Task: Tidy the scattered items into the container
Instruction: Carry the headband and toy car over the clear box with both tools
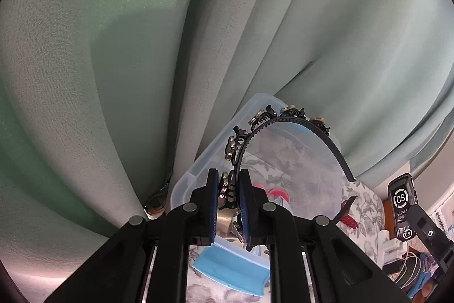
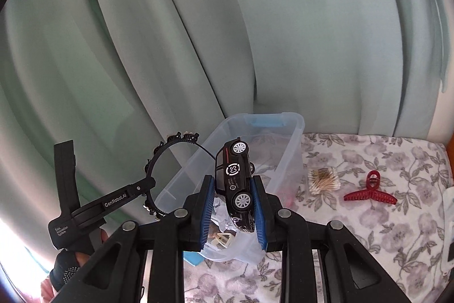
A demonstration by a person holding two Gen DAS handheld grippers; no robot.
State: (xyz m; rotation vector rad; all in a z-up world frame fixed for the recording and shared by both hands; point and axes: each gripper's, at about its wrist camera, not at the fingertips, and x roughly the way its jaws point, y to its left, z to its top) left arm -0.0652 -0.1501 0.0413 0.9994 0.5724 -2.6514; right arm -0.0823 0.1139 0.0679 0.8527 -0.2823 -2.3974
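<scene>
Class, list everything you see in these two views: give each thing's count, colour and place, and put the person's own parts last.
Container: one, clear plastic with blue handles, on the bedspread by the curtain.
Headband: one, black with studded trim, held in the left gripper, above the container.
Toy car: one, black with white wheels, held in the right gripper.
Hair claw: one, red, on the bedspread right of the container.
Cotton swabs: one bundle, pale, between container and hair claw.
Bedspread: one, white with grey flowers.
Curtain: one, pale green, behind.
Gloved hand: one, black, lower left.
</scene>
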